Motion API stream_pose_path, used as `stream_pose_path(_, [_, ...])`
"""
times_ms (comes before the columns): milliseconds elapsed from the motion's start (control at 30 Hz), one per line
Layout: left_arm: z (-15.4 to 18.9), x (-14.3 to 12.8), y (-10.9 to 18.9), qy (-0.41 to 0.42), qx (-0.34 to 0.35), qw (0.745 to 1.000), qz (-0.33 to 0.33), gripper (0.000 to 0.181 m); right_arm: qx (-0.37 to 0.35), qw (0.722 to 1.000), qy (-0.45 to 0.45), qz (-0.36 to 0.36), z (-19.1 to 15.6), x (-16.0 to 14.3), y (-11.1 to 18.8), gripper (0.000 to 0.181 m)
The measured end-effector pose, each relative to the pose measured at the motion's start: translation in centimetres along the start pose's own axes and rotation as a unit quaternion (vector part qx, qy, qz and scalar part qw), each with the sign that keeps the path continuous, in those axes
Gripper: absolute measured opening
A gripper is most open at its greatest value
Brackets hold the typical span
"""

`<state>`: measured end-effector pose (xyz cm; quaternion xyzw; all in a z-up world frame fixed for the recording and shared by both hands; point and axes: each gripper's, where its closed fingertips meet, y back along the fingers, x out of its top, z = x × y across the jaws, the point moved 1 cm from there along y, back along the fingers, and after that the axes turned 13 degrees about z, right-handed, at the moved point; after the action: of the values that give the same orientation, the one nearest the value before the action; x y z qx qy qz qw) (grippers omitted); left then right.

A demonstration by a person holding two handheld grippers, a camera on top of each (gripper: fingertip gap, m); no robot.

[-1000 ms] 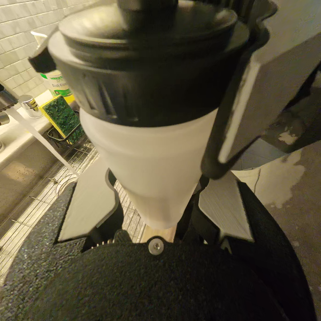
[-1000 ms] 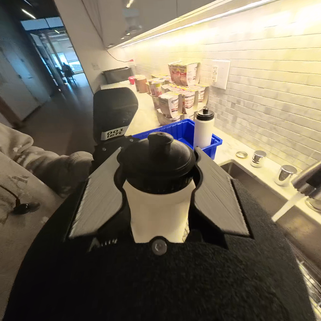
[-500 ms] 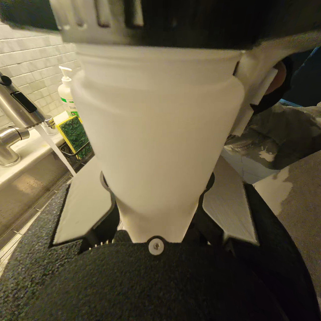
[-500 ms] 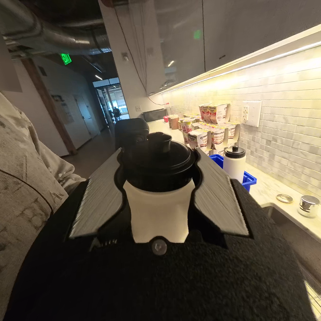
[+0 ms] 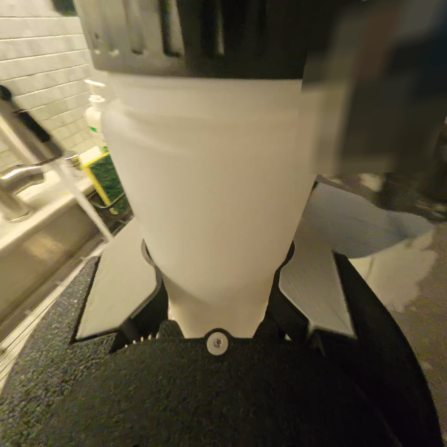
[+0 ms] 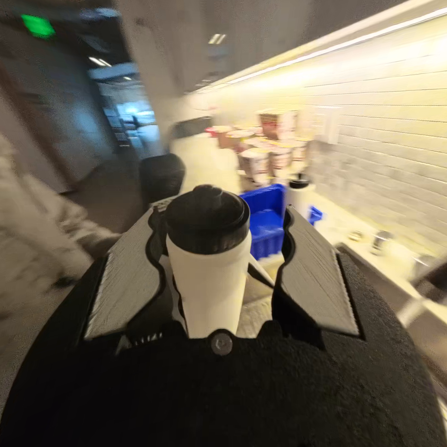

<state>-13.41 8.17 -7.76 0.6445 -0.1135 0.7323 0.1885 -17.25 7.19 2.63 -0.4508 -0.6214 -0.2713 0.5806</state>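
A white bottle (image 5: pixel 208 174) with a black ribbed cap (image 5: pixel 193 36) fills the left wrist view. My left gripper (image 5: pixel 217 249) is shut on its lower body and holds it upright beside the sink. In the right wrist view the same bottle (image 6: pixel 208 285) and its cap (image 6: pixel 208 217) stand between the jaws of my right gripper (image 6: pixel 219 232). Those jaws are spread wide, with a clear gap on the right side of the cap. The right gripper shows as a blurred dark shape (image 5: pixel 362 121) at the cap in the left wrist view.
A steel faucet (image 5: pixel 24 174) runs a water stream (image 5: pixel 82 200) into the sink (image 5: pixel 36 254). A green and yellow sponge (image 5: pixel 106 183) and a soap bottle (image 5: pixel 95 116) sit behind. A blue bin (image 6: pixel 263 217), a second white bottle (image 6: pixel 300 196), stacked cups (image 6: pixel 266 150) and a person's sleeve (image 6: pixel 48 229) show.
My right gripper was shut on the black cap and its jaws have now spread apart. The left gripper keeps its hold on the bottle. Both views have swung and are blurred.
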Motion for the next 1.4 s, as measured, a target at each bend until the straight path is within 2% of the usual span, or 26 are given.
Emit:
stream_pose_path(67, [-1.5, -0.1, 0.1, -0.007, 0.046, 0.999, 0.000, 0.104, -0.119, 0.993, 0.016, 0.006, 1.0, -0.7, -0.1, 0.098])
stream_pose_path(100, [-2.0, -0.2, 0.1, -0.013, 0.063, 0.998, -0.002, 0.104, -0.152, 0.988, 0.016, 0.014, 0.8, -1.0, -0.2, 0.095])
stream_pose_path(167, [-2.4, -0.6, -0.1, -0.031, 0.083, 0.996, -0.013, 0.104, -0.182, 0.983, 0.019, 0.009, 0.6, -1.7, -0.8, 0.087])
stream_pose_path(233, [-2.0, -0.7, -0.4, -0.042, 0.082, 0.996, -0.016, 0.104, -0.167, 0.986, 0.012, -0.016, 0.6, -2.4, -1.4, 0.080])
stream_pose_path(333, [-1.4, -0.2, -0.3, -0.034, 0.056, 0.998, -0.005, 0.103, -0.046, 0.998, 0.017, -0.044, -0.6, -2.0, -1.7, 0.079])
stream_pose_path(400, [0.2, 0.4, -0.1, -0.039, -0.002, 0.999, 0.006, 0.103, 0.101, 0.992, 0.044, -0.054, -2.8, -1.5, -1.2, 0.079])
stream_pose_path(433, [1.0, 0.5, 0.0, -0.042, -0.026, 0.999, 0.004, 0.103, 0.172, 0.983, 0.039, -0.059, -3.9, -1.3, -0.7, 0.079])
stream_pose_path(500, [4.0, 0.9, 0.2, -0.022, -0.123, 0.992, 0.005, 0.103, 0.306, 0.949, -0.010, -0.076, -6.1, -0.6, 0.5, 0.079])
stream_pose_path(567, [5.2, 1.5, 0.2, -0.010, -0.152, 0.988, 0.011, 0.104, 0.370, 0.924, -0.031, -0.087, -7.0, -0.1, 1.0, 0.079])
stream_pose_path(600, [5.4, 1.7, 0.2, -0.005, -0.157, 0.988, 0.014, 0.104, 0.374, 0.922, -0.035, -0.090, -6.9, 0.2, 0.9, 0.079])
stream_pose_path(667, [4.5, 2.2, 0.0, 0.001, -0.128, 0.991, 0.025, 0.104, 0.326, 0.941, -0.039, -0.080, -5.8, 0.8, 0.1, 0.082])
stream_pose_path(700, [3.6, 2.2, -0.1, 0.000, -0.101, 0.995, 0.027, 0.104, 0.282, 0.956, -0.031, -0.070, -5.1, 1.0, -0.2, 0.091])
stream_pose_path(833, [0.7, 1.6, 0.0, 0.008, -0.019, 0.999, 0.030, 0.104, 0.077, 0.996, 0.031, -0.023, -2.9, 1.0, -0.2, 0.102])
stream_pose_path(900, [-0.1, 1.2, 0.0, 0.008, 0.001, 0.999, 0.033, 0.104, -0.046, 0.998, 0.041, -0.010, -1.9, 0.4, 0.0, 0.100])
stream_pose_path(967, [-0.4, 0.6, -0.2, 0.002, 0.010, 1.000, 0.026, 0.104, -0.137, 0.990, 0.027, 0.001, -1.5, -0.4, 0.1, 0.099])
stream_pose_path(1100, [-0.7, -0.4, -0.7, -0.023, 0.026, 0.999, 0.010, 0.104, -0.238, 0.971, 0.031, 0.001, -0.9, -1.6, 0.1, 0.084])
stream_pose_path(1133, [-0.7, -0.6, -0.8, -0.030, 0.028, 0.999, 0.007, 0.104, -0.251, 0.967, 0.043, -0.002, -0.5, -1.7, 0.3, 0.076])
stream_pose_path(1233, [-0.8, -0.8, -0.7, -0.029, 0.028, 0.999, 0.002, 0.104, -0.206, 0.978, 0.021, -0.013, -0.5, -1.9, 0.0, 0.076])
stream_pose_path(1333, [0.0, -0.5, -0.2, -0.031, -0.001, 1.000, 0.006, 0.104, -0.070, 0.997, 0.024, -0.024, -1.8, -1.7, -0.1, 0.075])
stream_pose_path(1400, [1.3, -0.3, 0.0, -0.023, -0.041, 0.999, 0.006, 0.104, 0.059, 0.998, 0.026, -0.018, -3.3, -1.3, 0.1, 0.076])
